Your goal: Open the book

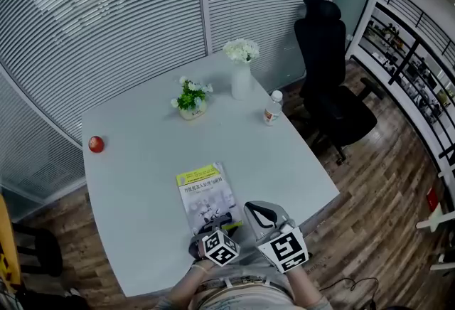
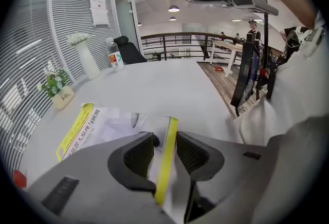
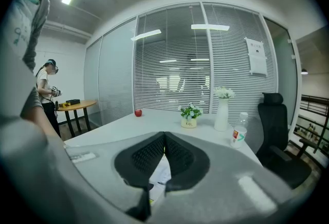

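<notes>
Thin white paperback book [image 1: 204,191] with a yellow band across the cover top is lying flat on the smooth pale grey counter [image 1: 135,173]. It is sitting close to the near edge, right in front of the person, so both grippers are reaching it easily.

Left gripper [image 2: 164,138] is pointing steeply down over the book's near end, released. Its ribbed black pads are standing apart, and the cover's yellow-green edge strip is running between them with neither pad pressing on it.

Right gripper [image 3: 164,135] is sitting just beside it at the book's near right corner, clenched. A thin yellow-green sliver is showing between its pads, with white printed paper below, so it is probably pinching the cover edge, though the grip is not plain. Likely reason: one gripper is gripping the thin cover while the other is standing free.

The book is looking closed or barely lifted, so opening is not yet done. The glossy, bendy cover could slip or crease.

Sitting further back, well apart from the book:
- round red apple [image 1: 96,143]
- small green plant in a cream pot [image 1: 190,101]
- tall white ceramic vase [image 1: 241,77] with white flowers
- clear plastic bottle [image 1: 272,108]

A black office chair [image 1: 330,81] is standing beside the counter.
</notes>
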Demonstrator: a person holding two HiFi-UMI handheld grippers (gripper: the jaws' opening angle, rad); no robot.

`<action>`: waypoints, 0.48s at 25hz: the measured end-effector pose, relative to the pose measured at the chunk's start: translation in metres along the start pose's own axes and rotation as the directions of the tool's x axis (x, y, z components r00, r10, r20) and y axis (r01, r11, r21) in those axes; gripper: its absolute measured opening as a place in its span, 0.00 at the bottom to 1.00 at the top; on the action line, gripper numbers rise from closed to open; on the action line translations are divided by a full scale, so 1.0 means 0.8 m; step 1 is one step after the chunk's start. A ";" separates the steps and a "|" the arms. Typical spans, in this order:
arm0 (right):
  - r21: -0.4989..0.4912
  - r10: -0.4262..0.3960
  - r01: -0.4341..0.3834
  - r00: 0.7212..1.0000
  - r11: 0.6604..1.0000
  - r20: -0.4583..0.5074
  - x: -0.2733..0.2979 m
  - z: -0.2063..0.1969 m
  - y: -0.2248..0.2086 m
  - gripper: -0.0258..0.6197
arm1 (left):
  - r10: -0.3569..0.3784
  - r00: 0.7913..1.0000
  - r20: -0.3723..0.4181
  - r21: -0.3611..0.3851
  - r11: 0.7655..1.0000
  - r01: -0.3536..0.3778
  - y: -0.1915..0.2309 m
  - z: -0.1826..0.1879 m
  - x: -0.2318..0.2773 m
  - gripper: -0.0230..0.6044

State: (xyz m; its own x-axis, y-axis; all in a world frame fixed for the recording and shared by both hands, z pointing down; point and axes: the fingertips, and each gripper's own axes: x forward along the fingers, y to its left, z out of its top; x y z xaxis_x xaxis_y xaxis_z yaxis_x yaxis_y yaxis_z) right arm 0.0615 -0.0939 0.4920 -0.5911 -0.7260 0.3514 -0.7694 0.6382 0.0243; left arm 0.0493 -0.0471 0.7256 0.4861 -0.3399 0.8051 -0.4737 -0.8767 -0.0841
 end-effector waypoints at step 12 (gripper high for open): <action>0.001 0.006 -0.006 1.000 1.000 0.006 0.002 -0.005 0.000 0.04 | -0.012 0.998 0.068 -0.057 0.998 0.016 0.006 0.005 -0.016 0.26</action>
State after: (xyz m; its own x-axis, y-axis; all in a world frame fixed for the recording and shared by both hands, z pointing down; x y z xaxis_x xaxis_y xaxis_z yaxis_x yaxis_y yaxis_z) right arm 0.0612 -0.0941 0.4962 -0.5970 -0.7236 0.3463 -0.7663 0.6422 0.0209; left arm 0.0437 -0.0481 0.7128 0.5404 -0.3519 0.7643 -0.5068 -0.8612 -0.0381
